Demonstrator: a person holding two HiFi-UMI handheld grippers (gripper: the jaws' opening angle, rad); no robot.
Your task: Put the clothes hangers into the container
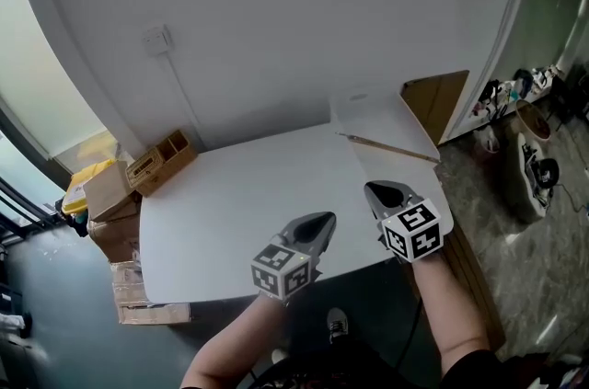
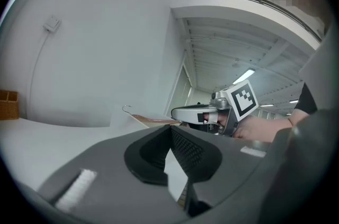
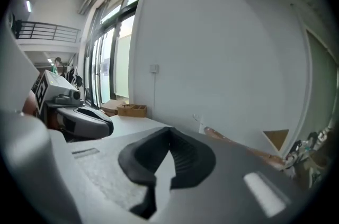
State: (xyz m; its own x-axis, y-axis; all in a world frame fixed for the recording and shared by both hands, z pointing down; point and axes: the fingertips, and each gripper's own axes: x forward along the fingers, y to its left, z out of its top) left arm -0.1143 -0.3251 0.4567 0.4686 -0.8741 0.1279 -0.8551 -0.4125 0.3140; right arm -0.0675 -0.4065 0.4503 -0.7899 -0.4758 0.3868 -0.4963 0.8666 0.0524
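Note:
A wooden clothes hanger (image 1: 391, 148) with a metal hook lies at the back right of the white table (image 1: 230, 194), against a low white container (image 1: 373, 107). Both grippers hover over the table's near edge, short of the hanger. My left gripper (image 1: 319, 223) is shut with nothing in it. My right gripper (image 1: 379, 190) is also shut and empty, and it is the nearer one to the hanger. The left gripper view shows the left gripper (image 2: 170, 128) with the hanger (image 2: 148, 120) beyond. In the right gripper view the right gripper (image 3: 169, 130) points past the hanger (image 3: 233, 143).
A wooden organizer box (image 1: 161, 160) sits at the table's back left corner, with cardboard boxes (image 1: 106, 194) on the floor beside it. A brown board (image 1: 440, 97) leans behind the container. Cables and gear (image 1: 529, 166) lie on the floor at right. The wall (image 1: 276, 28) stands close behind.

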